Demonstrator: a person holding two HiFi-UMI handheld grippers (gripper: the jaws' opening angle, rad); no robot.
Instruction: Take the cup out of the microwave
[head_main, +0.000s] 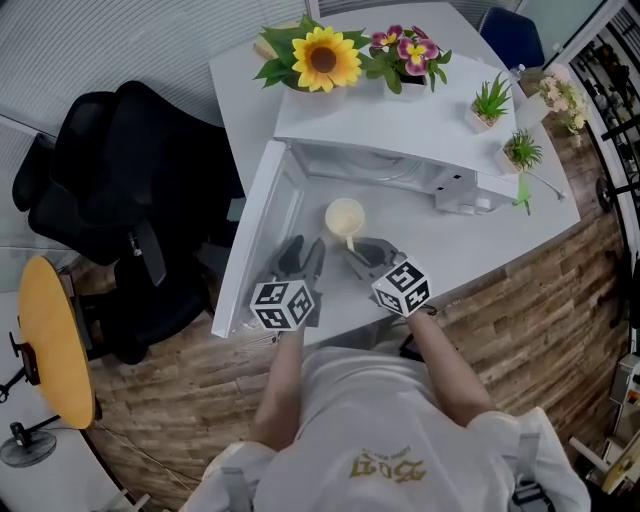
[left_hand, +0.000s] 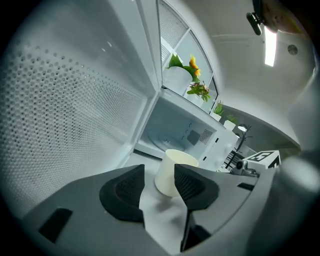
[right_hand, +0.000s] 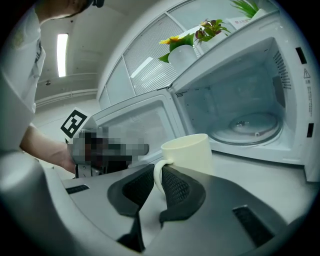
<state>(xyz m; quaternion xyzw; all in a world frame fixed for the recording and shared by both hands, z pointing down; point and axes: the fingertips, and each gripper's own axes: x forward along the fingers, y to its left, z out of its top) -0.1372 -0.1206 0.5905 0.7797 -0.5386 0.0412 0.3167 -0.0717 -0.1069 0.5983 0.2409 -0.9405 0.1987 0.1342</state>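
right gripper (right_hand: 152, 186) jaws clamped on handle (right_hand: 157, 174) of cup (right_hand: 190, 152), already out of microwave (right_hand: 240, 90), seemingly down on table (right_hand: 280, 187). left gripper (left_hand: 159, 185) jaws apart, cup just ahead, untouched. remaining: likely release only.

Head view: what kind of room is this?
Likely an office, not a kitchen: a black swivel chair stands beside the white table, which bears a microwave, a sunflower and small potted plants.

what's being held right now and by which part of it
The right gripper holds the cup by its handle, pinched between the fingers. The left gripper is open and holds nothing.
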